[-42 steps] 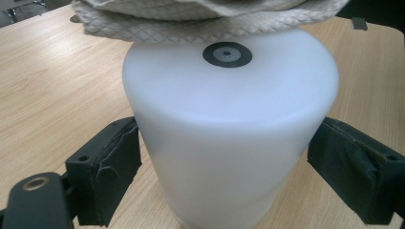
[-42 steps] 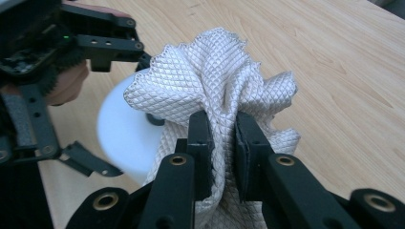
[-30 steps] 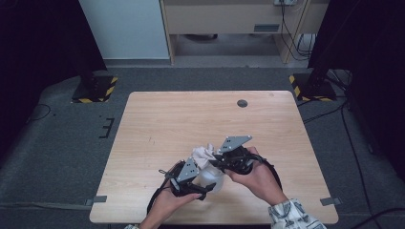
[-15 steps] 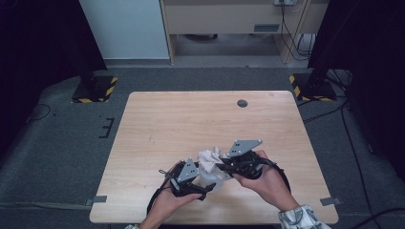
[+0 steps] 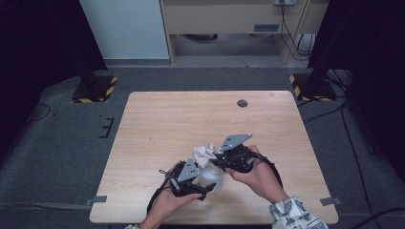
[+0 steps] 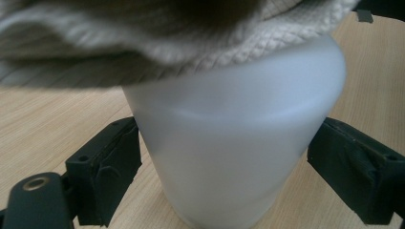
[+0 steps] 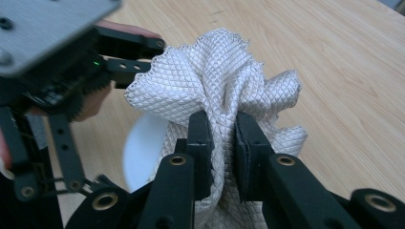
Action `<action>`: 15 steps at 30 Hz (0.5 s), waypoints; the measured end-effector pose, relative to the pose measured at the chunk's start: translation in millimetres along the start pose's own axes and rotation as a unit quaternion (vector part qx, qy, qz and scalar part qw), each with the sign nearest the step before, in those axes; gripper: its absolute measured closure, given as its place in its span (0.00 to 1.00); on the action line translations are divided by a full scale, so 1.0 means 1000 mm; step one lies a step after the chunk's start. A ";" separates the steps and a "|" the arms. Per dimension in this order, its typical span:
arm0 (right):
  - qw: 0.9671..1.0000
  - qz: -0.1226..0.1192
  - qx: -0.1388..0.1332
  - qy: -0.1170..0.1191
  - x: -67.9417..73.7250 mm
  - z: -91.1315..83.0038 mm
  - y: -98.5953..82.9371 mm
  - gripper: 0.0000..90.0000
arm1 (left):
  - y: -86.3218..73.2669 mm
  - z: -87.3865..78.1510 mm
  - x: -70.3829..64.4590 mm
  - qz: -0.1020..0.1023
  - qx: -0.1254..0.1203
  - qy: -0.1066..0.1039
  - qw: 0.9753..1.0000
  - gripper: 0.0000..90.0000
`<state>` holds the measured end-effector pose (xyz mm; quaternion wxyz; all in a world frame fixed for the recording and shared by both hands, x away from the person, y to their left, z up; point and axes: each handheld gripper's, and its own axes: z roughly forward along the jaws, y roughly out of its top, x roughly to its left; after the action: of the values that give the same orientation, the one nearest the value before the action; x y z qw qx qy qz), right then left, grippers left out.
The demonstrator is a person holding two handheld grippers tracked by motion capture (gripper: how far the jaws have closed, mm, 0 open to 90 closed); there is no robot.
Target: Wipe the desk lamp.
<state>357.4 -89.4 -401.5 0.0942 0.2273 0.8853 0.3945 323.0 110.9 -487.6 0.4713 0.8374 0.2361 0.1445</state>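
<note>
White bottle (image 6: 234, 143) is clamped at its sides by the left gripper (image 5: 191, 179), held low near the table's (image 5: 167, 124) front edge. Cloth (image 7: 215, 81) is bunched over the bottle mouth and pinched tight in the right gripper (image 7: 222, 152), angled in from the bottle's right, hand (image 5: 255, 174) wrapped behind.

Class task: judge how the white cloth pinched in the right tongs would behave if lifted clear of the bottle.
The cloth is bunched into soft folds, so it would probably hang limp. It likely weighs little. Its quilted weave should resist slipping from the right tongs.
</note>
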 end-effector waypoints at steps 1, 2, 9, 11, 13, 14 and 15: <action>1.000 -0.005 0.001 0.004 0.003 0.001 0.001 0.88 | 0.000 0.000 0.000 0.000 0.000 -0.001 1.000 0.11; 1.000 -0.007 0.001 0.007 0.006 0.001 0.003 0.88 | 0.000 0.000 0.000 0.000 0.000 -0.001 1.000 0.11; 0.999 -0.026 0.000 0.019 0.020 -0.009 -0.001 0.87 | 0.000 0.001 0.000 0.001 0.000 -0.007 1.000 0.11; 1.000 -0.025 0.001 0.017 0.020 -0.017 -0.007 0.87 | 0.000 0.001 0.000 0.002 0.002 -0.007 1.000 0.11; 1.000 -0.025 0.002 0.015 0.019 -0.019 -0.009 0.87 | 0.000 0.001 0.000 0.001 0.001 -0.009 1.000 0.11; 1.000 -0.024 0.001 0.013 0.018 -0.021 -0.010 0.87 | 0.000 0.001 -0.001 0.001 0.002 -0.008 1.000 0.11; 1.000 -0.021 0.002 0.006 0.012 -0.027 -0.014 0.87 | 0.000 0.000 -0.001 0.001 0.002 -0.008 1.000 0.12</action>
<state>332.5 -109.3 -393.8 0.0971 0.2063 0.8913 0.3919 322.6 110.5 -488.0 0.4712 0.8397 0.2322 0.1376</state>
